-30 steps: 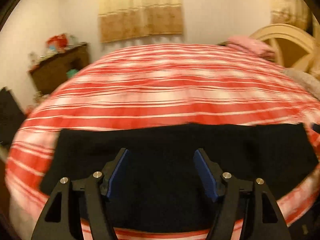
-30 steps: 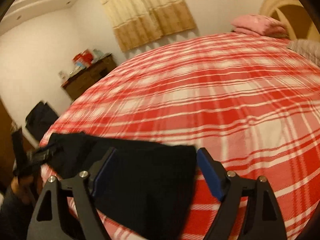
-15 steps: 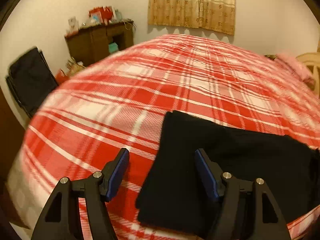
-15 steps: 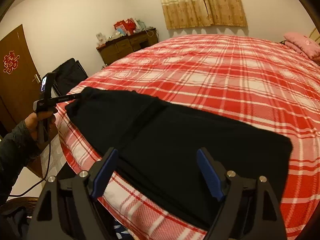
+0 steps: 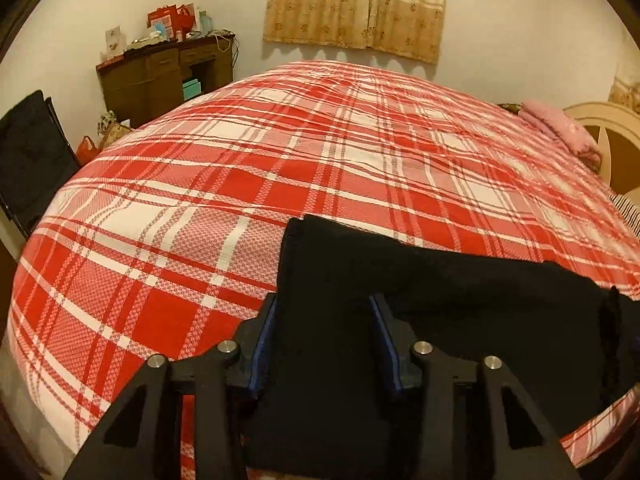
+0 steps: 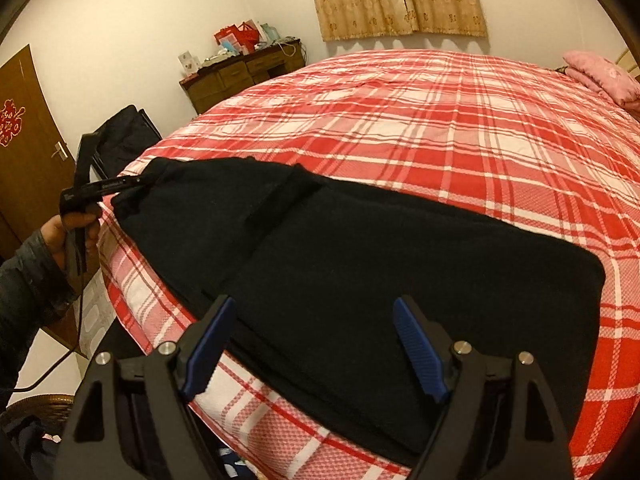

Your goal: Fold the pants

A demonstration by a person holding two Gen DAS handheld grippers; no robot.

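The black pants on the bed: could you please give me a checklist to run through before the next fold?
1. Pants spread on the bed: ok, one ridge across them.
2. Left gripper at the pants' end: ok, fabric lies between its fingers.
3. Left grip closed: not ok, jaws apart.
4. Right gripper gripping: not ok, open over the near edge.
5. Near edge fully on the bed: cannot tell.

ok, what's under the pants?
The pants lie flat on the plaid bedspread, near its front edge. Whatever sits beneath the black cloth is covered.
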